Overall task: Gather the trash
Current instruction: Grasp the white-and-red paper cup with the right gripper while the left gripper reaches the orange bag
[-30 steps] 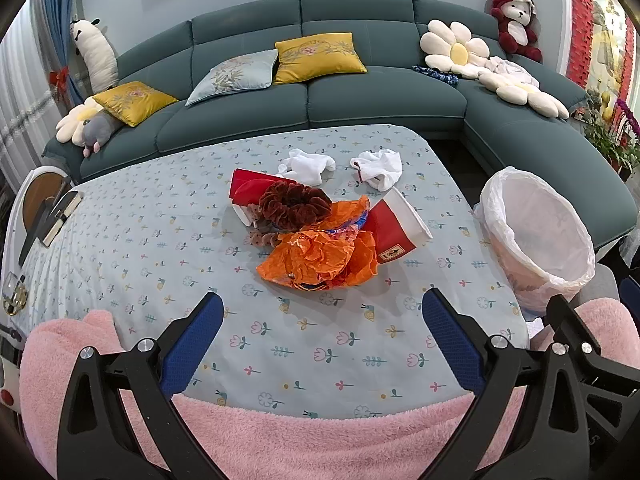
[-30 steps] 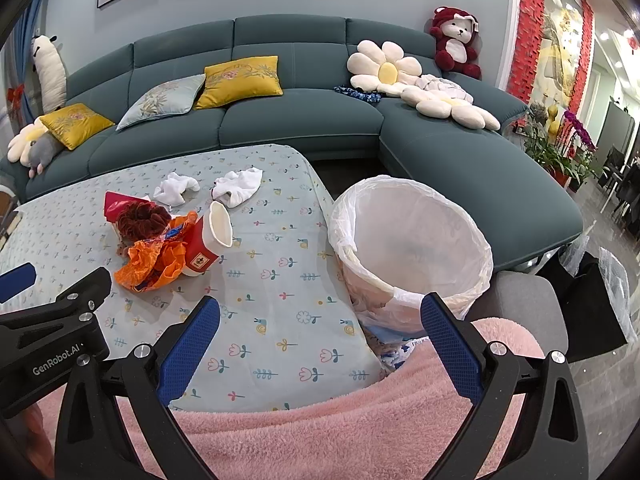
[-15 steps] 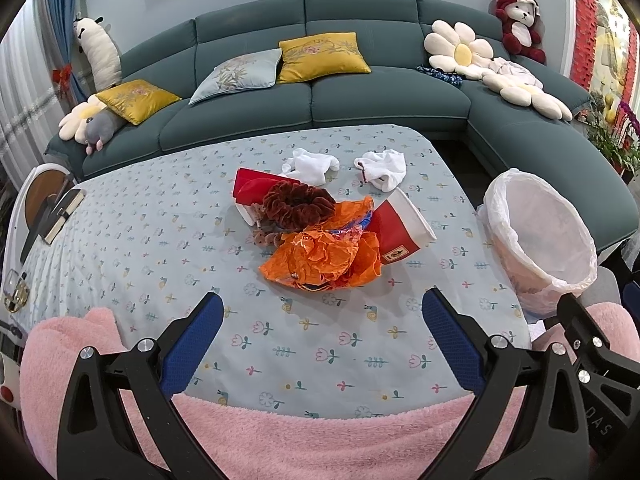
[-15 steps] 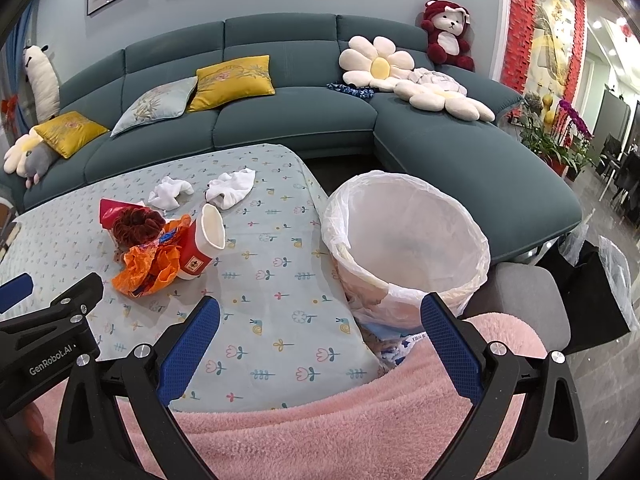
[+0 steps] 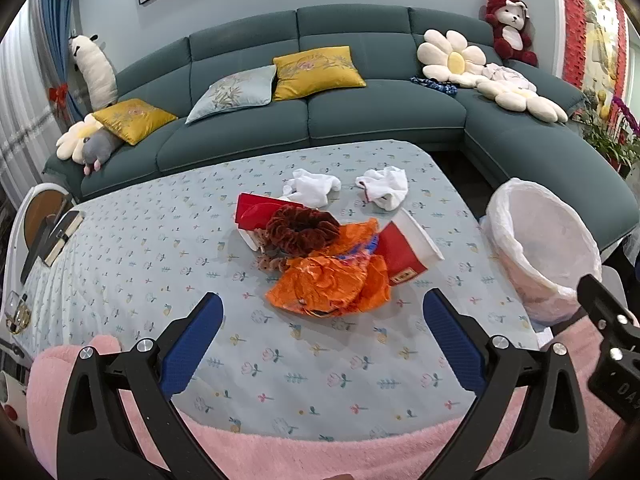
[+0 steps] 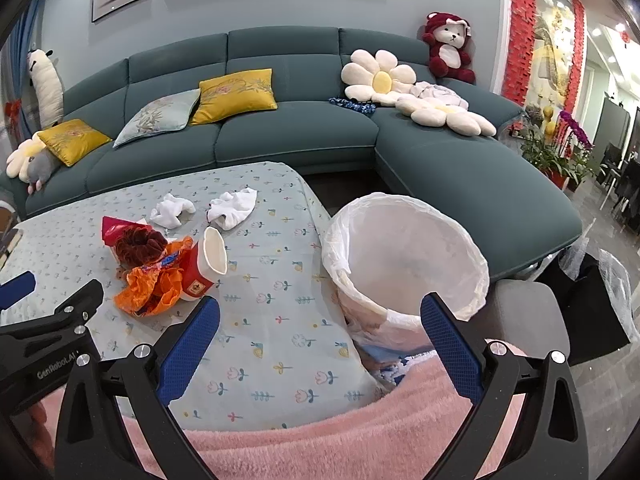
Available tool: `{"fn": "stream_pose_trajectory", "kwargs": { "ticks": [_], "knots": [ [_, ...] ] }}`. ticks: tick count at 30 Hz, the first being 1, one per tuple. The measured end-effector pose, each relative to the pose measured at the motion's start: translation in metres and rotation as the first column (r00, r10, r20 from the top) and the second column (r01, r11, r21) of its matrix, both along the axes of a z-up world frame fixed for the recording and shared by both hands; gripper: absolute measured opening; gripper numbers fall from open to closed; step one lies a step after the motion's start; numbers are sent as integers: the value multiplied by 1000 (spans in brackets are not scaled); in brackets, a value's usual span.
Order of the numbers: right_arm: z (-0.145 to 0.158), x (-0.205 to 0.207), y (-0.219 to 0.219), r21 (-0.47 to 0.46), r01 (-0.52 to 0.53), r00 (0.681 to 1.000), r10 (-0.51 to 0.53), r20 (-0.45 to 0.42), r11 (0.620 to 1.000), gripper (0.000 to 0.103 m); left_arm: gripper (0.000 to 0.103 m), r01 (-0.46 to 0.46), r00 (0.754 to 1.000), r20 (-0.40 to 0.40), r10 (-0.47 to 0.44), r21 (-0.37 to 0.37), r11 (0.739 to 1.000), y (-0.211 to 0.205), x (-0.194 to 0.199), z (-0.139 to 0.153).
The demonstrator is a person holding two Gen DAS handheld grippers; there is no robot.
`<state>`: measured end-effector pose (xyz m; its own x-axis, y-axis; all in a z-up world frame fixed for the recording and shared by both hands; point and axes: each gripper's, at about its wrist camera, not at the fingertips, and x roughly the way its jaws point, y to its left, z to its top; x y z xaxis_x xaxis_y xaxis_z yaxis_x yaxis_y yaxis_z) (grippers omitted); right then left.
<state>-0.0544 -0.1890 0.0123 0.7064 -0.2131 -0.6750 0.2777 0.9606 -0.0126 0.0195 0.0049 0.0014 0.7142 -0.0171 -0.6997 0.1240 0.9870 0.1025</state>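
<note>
progress: none yet | we see trash pile [image 5: 320,256] mid-frame, bin [image 6: 404,256] apparently empty (liner only) | left gripper [image 5: 322,338], right gripper [image 6: 318,338] jaws apart, holding nothing

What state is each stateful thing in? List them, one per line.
left gripper: open, empty, above the table.
right gripper: open, empty.
paper cup: tipped on its side, against the wrapper.
orange wrapper: crumpled, lying flat.
red packet: opened, partly under the scrunchie.
white tissues: two crumpled wads, apart.
trash bin: upright, lined with a bag, looks empty.
</note>
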Motion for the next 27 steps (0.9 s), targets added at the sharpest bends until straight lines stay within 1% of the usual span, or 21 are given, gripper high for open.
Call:
{"fn": "stream_pose_trajectory", "kwargs": {
  "ticks": [4, 9, 14, 21, 22, 23, 24, 27],
  "knots": [
    [-3, 15, 0, 20, -20, 1000, 20, -4, 1000, 96, 96, -32, 999, -28, 31, -30, 999, 18, 17, -6],
    [-14, 49, 6, 67, -75, 995, 79, -63, 995, 96, 95, -70, 994, -86, 63, -73, 995, 42, 40, -20],
    [-24, 83, 14, 73, -81, 992, 88, -92, 994, 96, 95, -52, 990, -139, 37, -107, 993, 48, 57, -34],
    [-41, 117, 26, 91, -127, 982, 138, -130, 988, 95, 96, -39, 976, -218, 1, -172, 984, 38, 82, -54],
    [-44, 121, 28, 91, -135, 980, 147, -135, 987, 95, 95, -39, 973, -229, -2, -176, 984, 35, 85, -57],
    [-48, 125, 30, 88, -142, 978, 154, -142, 986, 89, 96, -44, 970, -243, -1, -179, 983, 32, 90, -62],
    [-51, 128, 31, 86, -143, 976, 155, -153, 986, 87, 96, -47, 969, -249, 0, -180, 983, 32, 93, -65],
    [-64, 138, 28, 119, -140, 968, 161, -192, 983, 83, 95, -54, 963, -268, 6, -174, 983, 30, 103, -76]
  ]
}}
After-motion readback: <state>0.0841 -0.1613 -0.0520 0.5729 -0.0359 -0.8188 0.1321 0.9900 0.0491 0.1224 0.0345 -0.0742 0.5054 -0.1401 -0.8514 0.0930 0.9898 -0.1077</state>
